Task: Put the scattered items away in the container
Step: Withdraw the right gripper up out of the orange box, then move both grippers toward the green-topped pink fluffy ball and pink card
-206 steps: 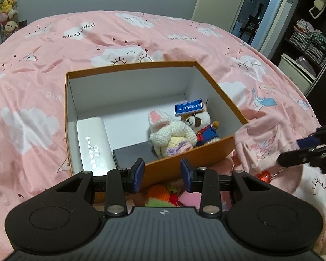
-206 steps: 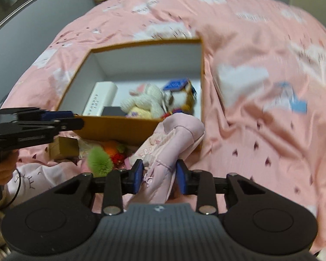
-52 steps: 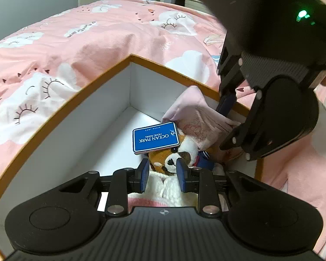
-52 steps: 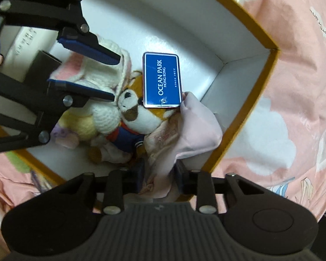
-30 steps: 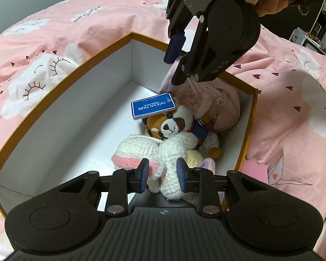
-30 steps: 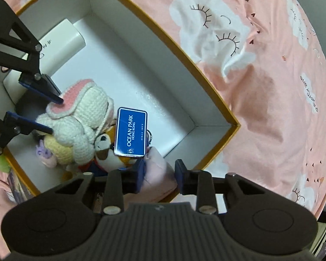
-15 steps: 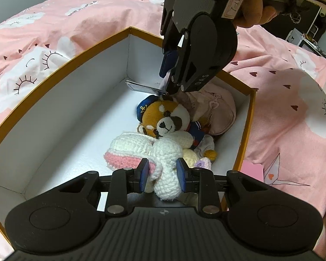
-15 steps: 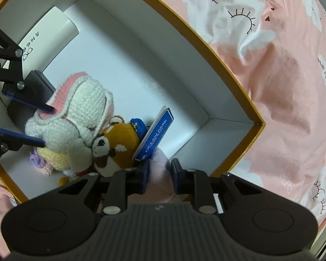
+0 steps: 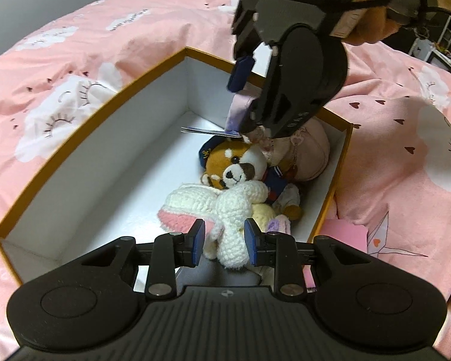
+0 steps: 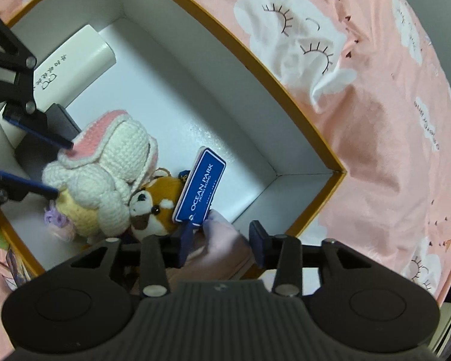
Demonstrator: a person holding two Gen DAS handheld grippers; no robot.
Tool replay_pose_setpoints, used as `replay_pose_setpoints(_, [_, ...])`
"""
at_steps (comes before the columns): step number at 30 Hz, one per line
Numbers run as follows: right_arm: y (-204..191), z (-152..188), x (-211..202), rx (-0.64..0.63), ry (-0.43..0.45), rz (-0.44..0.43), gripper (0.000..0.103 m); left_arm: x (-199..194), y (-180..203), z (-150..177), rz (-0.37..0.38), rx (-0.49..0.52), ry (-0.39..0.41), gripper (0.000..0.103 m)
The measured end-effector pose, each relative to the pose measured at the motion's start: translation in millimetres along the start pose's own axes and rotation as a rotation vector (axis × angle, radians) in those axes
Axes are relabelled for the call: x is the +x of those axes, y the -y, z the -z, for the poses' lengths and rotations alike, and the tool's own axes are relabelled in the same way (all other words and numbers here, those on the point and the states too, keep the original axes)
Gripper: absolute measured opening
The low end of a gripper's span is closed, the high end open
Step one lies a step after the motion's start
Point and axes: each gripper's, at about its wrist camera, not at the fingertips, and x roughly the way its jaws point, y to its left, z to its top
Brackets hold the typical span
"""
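The pink pouch [image 10: 225,240] lies in the near right corner of the box [image 10: 285,87], right under the right claw [image 10: 222,242], a fold of it between the jaws, which are opening and no longer pinch it; beside the pouch one blue tag [image 10: 201,189] stands tilted against one red-panda plush [image 10: 156,201]; one crochet bunny [image 10: 111,162] lies next, with the left claw [image 9: 224,242] part-open over it, gripping nothing; one white case [image 10: 72,63] rests at the box's far end; the box sits on the pink bed [image 10: 391,120].
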Motion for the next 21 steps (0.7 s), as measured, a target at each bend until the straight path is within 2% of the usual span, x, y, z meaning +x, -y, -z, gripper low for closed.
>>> replay_pose_setpoints(8, [-13, 14, -23, -0.001, 0.043, 0.036, 0.058, -27, 17, 9, -0.069, -0.004, 0.020, 0.032])
replay_pose_setpoints(15, [-31, 31, -46, 0.012, 0.098, 0.065, 0.059, -55, 34, 21, -0.133, -0.041, 0.057, 0.032])
replay_pose_setpoints(21, [-54, 50, -77, 0.037, 0.221, 0.070, 0.062, -86, 41, 37, -0.209, -0.127, 0.118, 0.032])
